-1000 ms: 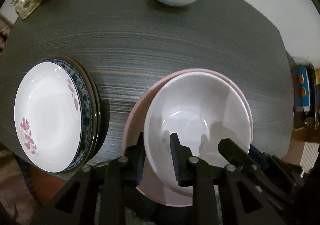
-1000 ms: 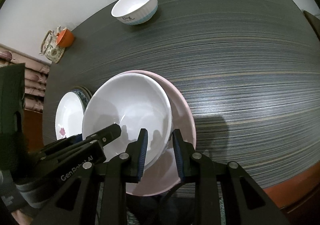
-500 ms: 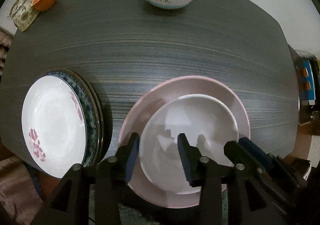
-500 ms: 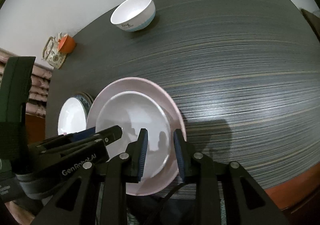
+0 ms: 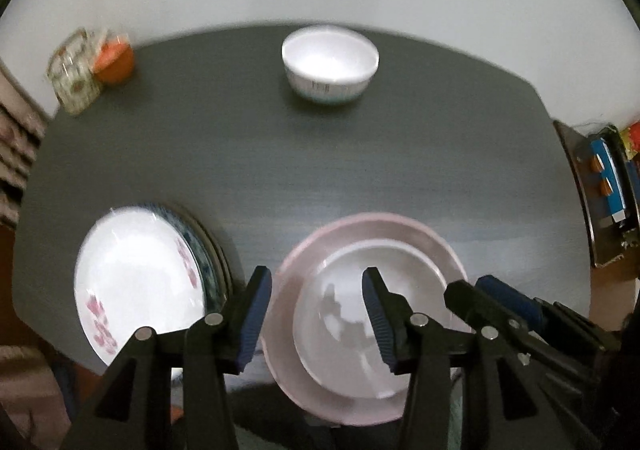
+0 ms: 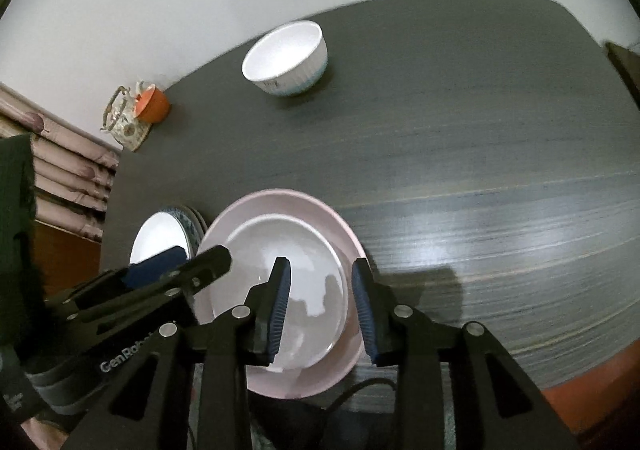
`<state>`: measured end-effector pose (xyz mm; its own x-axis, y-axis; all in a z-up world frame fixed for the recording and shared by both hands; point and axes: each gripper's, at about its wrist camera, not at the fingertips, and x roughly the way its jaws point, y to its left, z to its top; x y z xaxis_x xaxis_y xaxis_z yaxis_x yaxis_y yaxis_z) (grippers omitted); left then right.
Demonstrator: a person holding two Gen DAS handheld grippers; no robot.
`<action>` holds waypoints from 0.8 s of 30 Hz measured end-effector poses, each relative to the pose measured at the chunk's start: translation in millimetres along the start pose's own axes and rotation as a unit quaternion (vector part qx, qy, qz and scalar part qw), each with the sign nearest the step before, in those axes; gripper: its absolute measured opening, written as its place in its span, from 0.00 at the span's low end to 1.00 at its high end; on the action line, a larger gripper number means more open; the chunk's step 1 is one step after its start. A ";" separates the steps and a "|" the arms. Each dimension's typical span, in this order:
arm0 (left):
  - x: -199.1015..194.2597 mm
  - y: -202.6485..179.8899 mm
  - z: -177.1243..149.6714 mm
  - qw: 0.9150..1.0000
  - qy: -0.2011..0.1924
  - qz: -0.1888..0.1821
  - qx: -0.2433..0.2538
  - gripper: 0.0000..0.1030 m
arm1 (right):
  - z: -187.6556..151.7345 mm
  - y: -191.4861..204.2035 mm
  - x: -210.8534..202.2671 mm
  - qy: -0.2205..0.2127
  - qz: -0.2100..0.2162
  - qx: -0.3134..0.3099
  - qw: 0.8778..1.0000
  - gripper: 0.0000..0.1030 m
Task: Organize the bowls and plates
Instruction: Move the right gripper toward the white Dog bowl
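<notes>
White bowl [image 5: 372, 314]: sits inside the pink plate [image 5: 304, 270], nothing gripping it.
Left hand-held gripper [image 5: 318, 320]: jaws just widened, released above the bowl's left rim.
Right hand-held gripper [image 6: 320, 308]: jaws just parting, apparently clear of the bowl's right rim, though blurred.
Plate stack [image 5: 136, 290]: left of the pink plate.
Small bowl [image 5: 330, 68]: far across the tabletop [image 5: 280, 170] from it.

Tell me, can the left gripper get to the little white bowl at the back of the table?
Probably yes. The left gripper is open and empty, and only bare table lies between it and the small white bowl.
</notes>
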<state>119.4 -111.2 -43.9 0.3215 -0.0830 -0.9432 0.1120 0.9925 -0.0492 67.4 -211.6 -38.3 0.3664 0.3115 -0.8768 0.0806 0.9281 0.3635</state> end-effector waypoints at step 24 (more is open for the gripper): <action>3.5 21.3 31.2 0.995 -0.089 0.044 -0.005 0.47 | 48.5 23.7 -4.4 -0.062 -0.014 -0.078 0.995 0.31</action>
<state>152.2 -93.1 -38.1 0.4918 -0.0097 -0.8707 0.0666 0.9974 0.0264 112.6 -200.9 -10.5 0.4784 0.2669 -0.8366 -0.0488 0.9593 0.2782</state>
